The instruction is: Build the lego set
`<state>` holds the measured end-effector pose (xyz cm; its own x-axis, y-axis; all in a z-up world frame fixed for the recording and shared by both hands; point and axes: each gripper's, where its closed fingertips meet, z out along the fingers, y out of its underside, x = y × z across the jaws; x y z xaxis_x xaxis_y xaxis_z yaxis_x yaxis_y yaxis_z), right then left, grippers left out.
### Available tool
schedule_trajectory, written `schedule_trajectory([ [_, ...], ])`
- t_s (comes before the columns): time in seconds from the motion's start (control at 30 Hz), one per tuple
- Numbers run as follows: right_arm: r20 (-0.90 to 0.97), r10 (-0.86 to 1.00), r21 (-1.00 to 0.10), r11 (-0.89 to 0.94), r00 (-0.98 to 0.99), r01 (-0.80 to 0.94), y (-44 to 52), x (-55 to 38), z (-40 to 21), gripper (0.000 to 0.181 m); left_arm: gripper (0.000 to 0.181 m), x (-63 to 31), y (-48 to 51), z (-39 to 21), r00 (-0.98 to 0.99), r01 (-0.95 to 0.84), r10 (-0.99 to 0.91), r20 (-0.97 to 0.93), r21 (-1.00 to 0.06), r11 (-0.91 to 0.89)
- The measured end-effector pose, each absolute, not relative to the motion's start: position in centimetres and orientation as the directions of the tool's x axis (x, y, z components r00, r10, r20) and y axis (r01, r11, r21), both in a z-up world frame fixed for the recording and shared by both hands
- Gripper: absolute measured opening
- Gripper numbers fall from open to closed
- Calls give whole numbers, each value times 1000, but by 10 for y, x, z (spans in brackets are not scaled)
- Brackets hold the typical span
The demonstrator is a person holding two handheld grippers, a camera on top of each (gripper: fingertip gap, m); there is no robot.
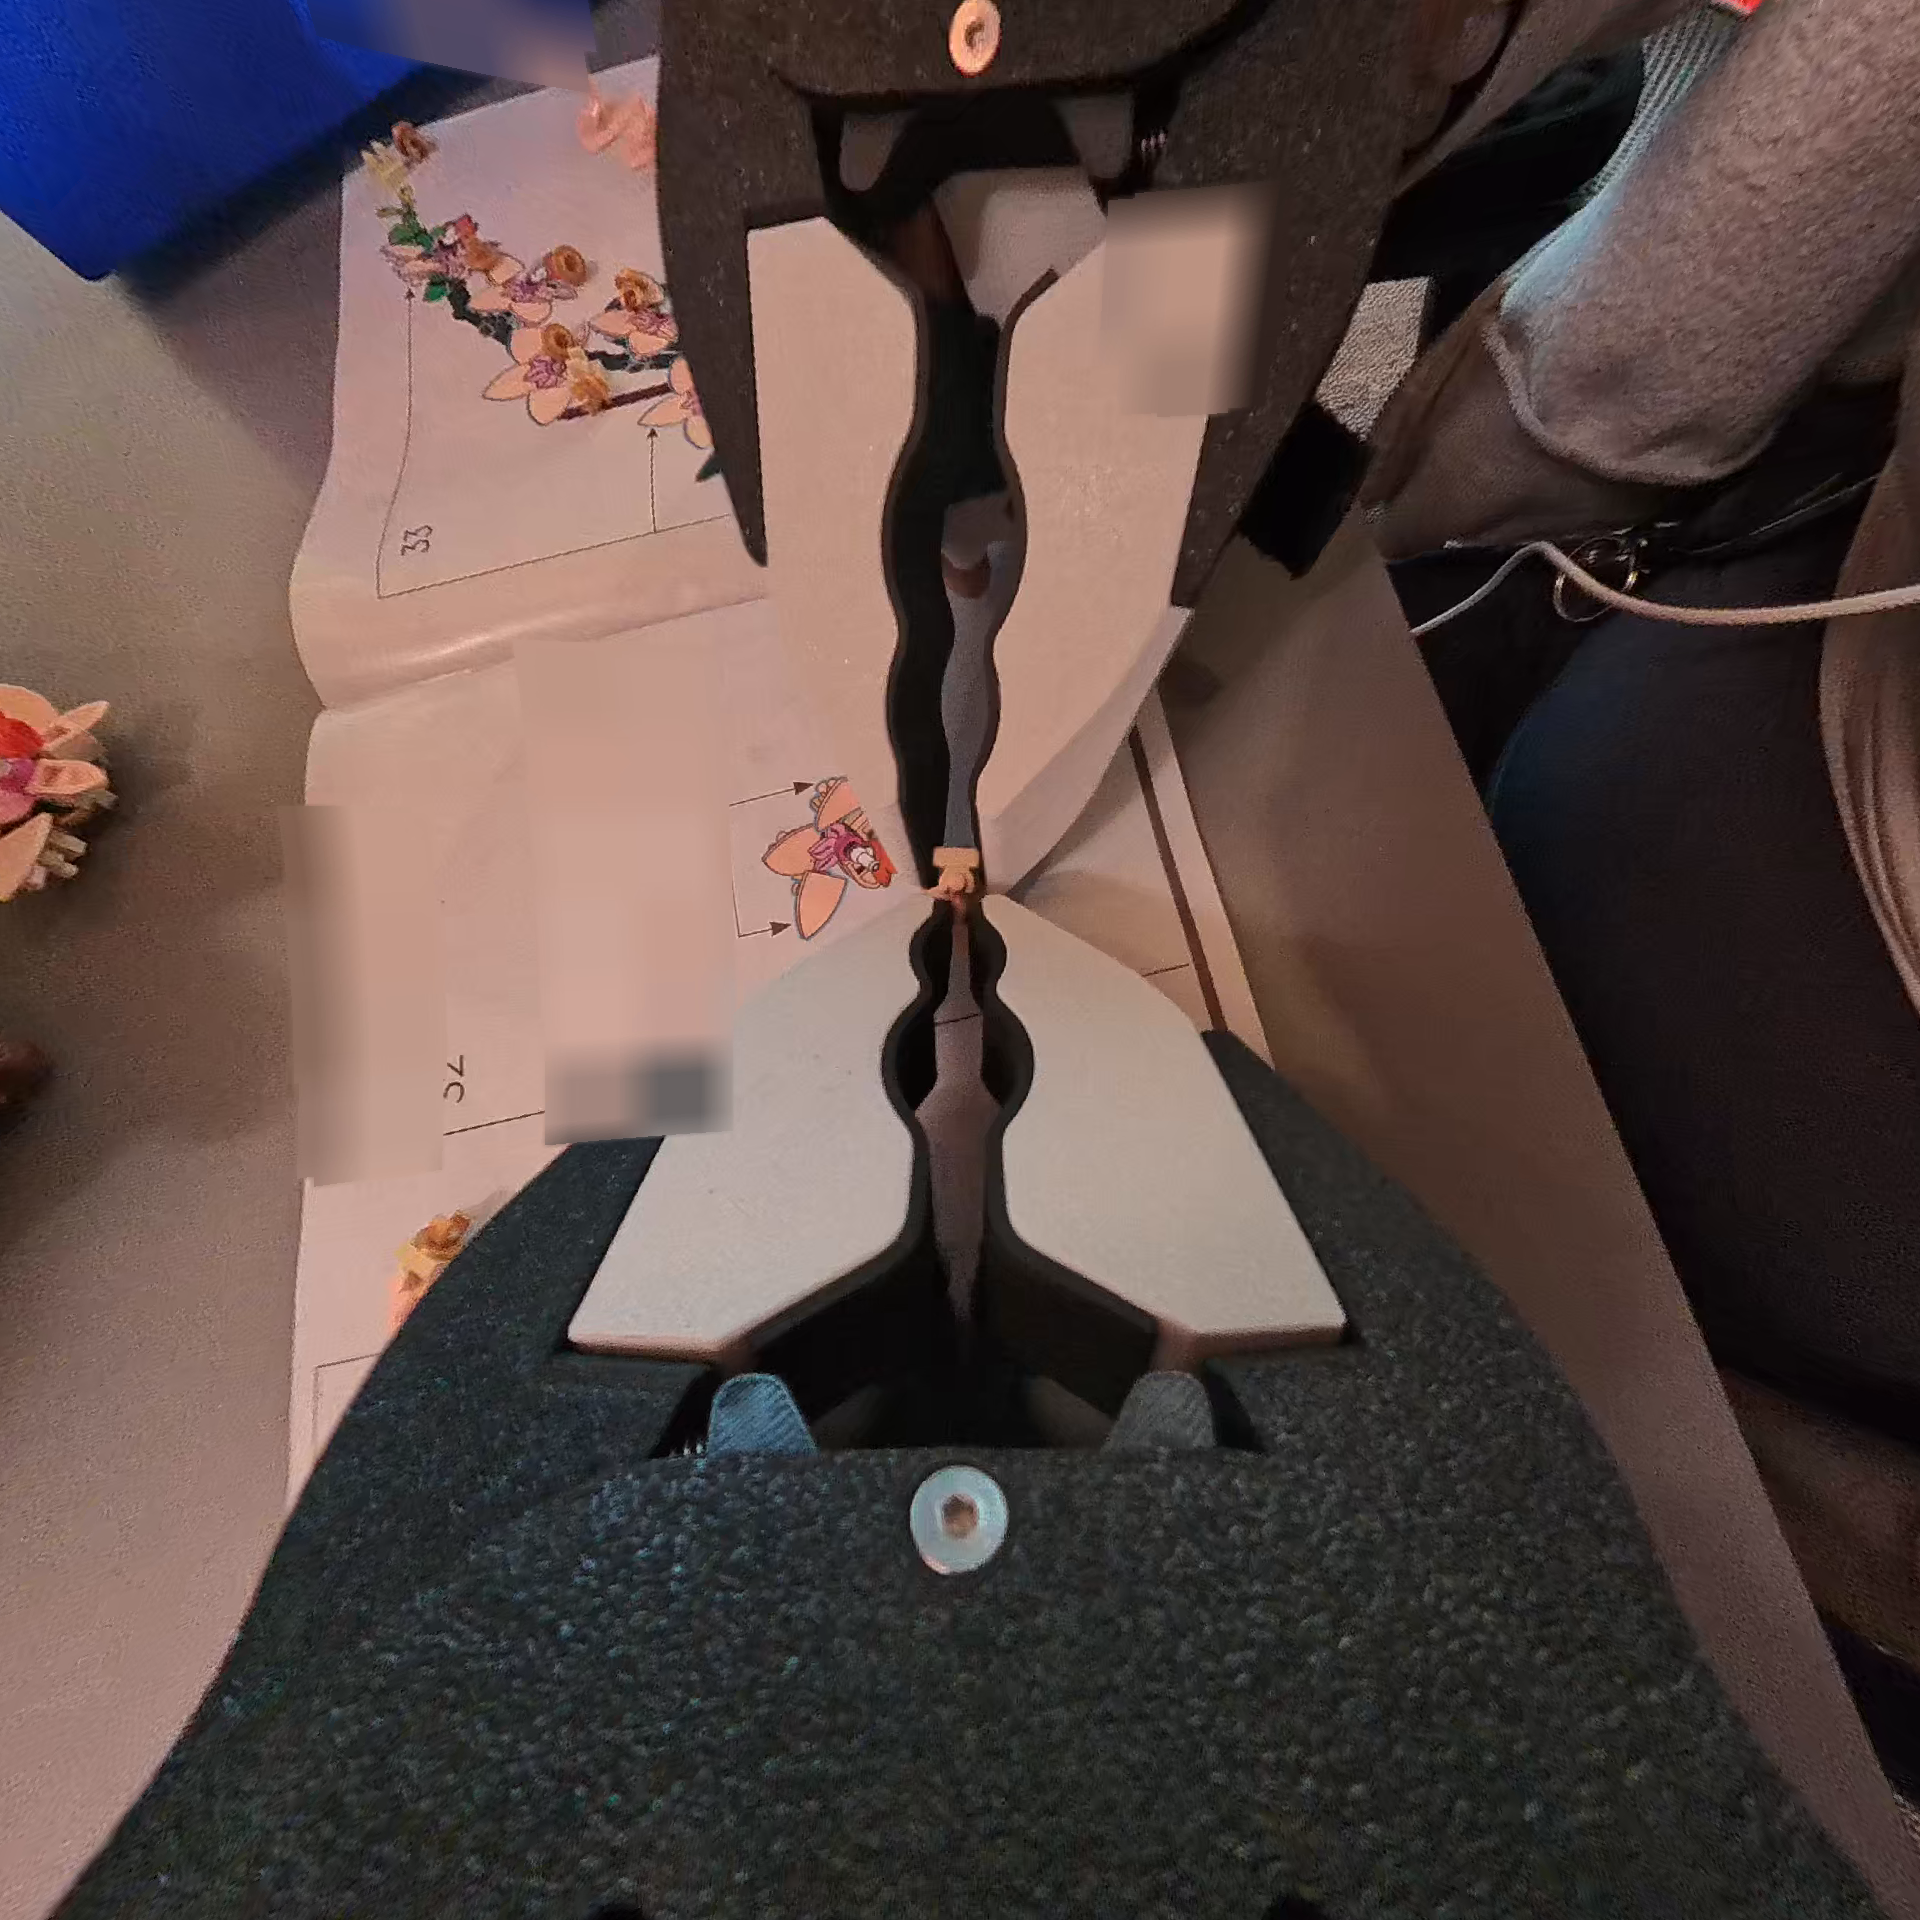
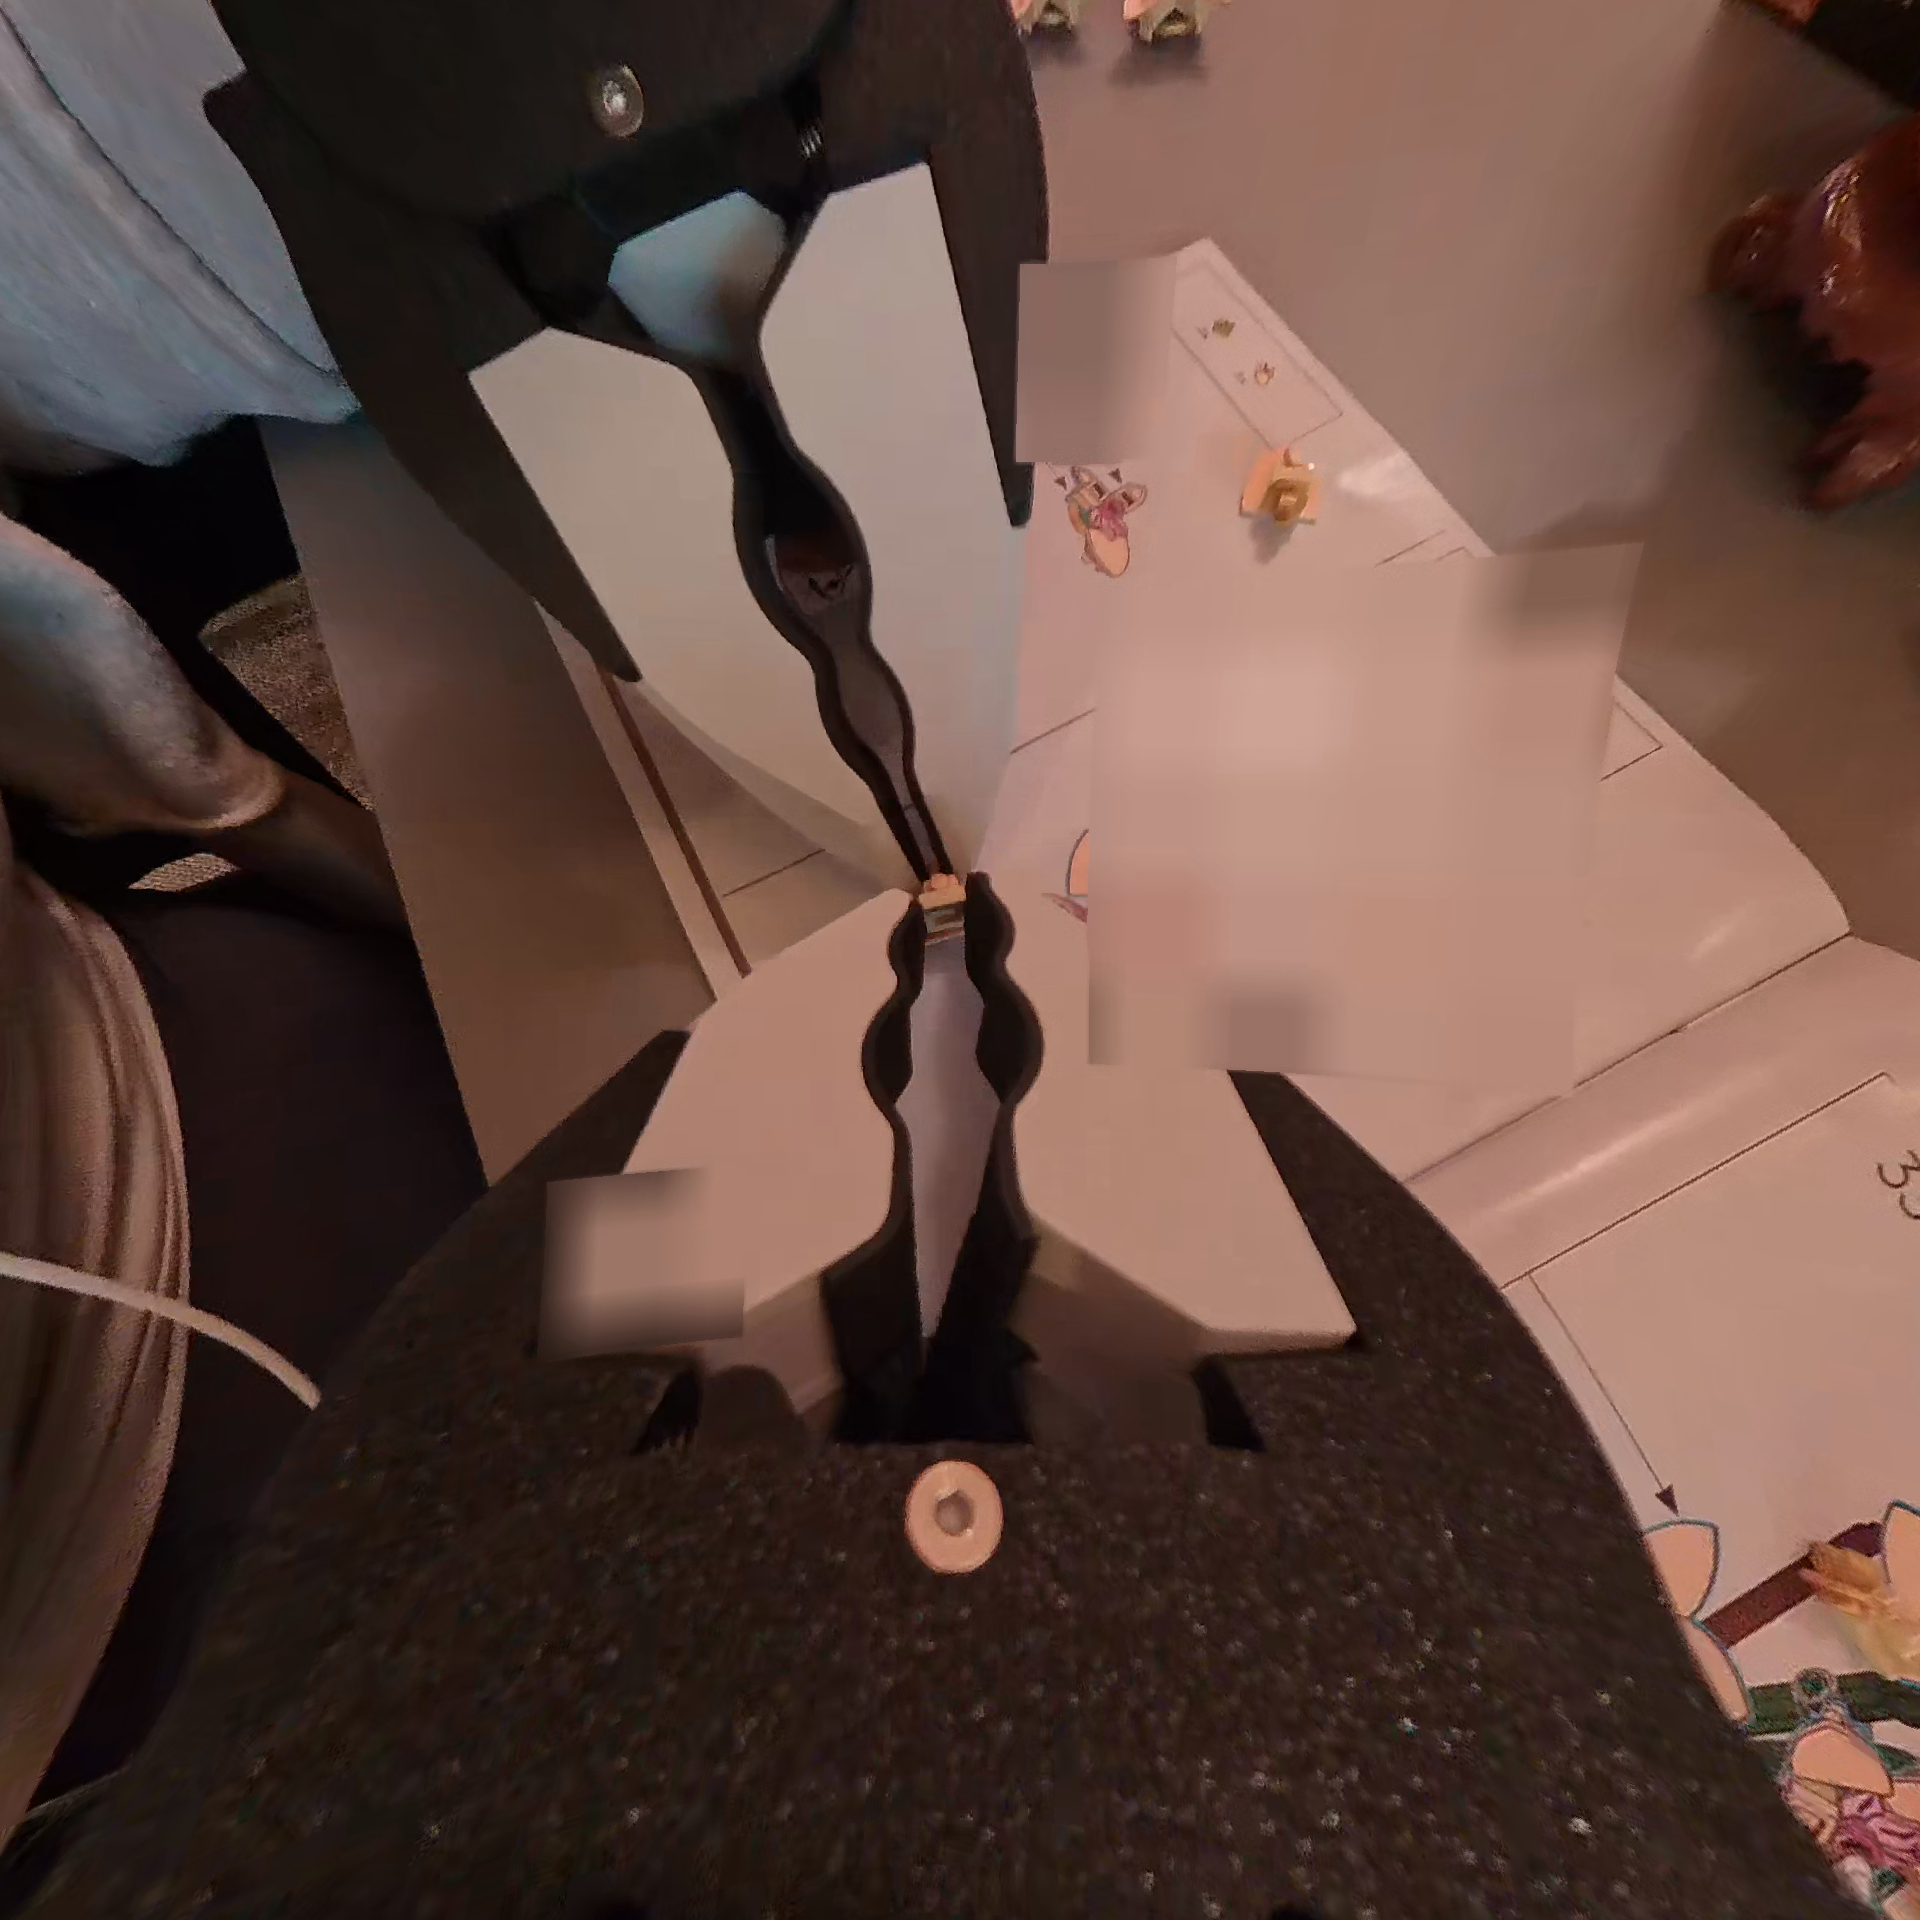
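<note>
A small tan lego piece (image 1: 954,871) is pinched where the two grippers meet tip to tip above the open instruction booklet (image 1: 468,520). My left gripper (image 1: 958,916) reaches up from the bottom of the left wrist view, its jaws shut on the piece's lower end. My right gripper (image 1: 952,844) comes down from the top, shut on the upper end. In the right wrist view the right gripper (image 2: 945,902) holds the tan piece (image 2: 943,910) between its tips, and the left gripper (image 2: 933,864) meets it from above.
A built pink and cream lego flower (image 1: 42,795) lies on the grey table at the left. A loose tan piece (image 2: 1283,490) rests on the booklet (image 2: 1714,1299). A brown object (image 2: 1860,312) stands at the right. A person's grey sleeve (image 1: 1662,312) is near. Left and right tips are no more than a few centimetres apart. The brown object (image 2: 1860,312) is about 20 centimetres from both grippers' fingertips.
</note>
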<state>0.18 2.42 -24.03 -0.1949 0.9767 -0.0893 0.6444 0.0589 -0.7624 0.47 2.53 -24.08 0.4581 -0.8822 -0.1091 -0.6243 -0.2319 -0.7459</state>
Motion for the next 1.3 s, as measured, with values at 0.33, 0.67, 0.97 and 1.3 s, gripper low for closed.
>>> schedule_trajectory([
  [0.33, -116, 974, -758, 40, -195, 651, 24, 4, -243, 8, 2, 7, 24, -242, 467, -607, -881, -77, -752, -256],
  [0.67, 117, 987, -833, 39, 106, 552, 123, 91, -172, 24, 2, 7, 24, -241, 472, -606, -878, -82, -753, -256],
  [0.97, 91, 981, -679, -63, 170, 731, 169, 124, -232, 8, 2, 7, 23, -241, 472, -606, -878, -82, -753, -255],
  [1.3, 40, 992, -641, -64, 116, 765, 177, 109, -245, 6, 3, 8, 23, -241, 472, -605, -878, -81, -753, -256],
])
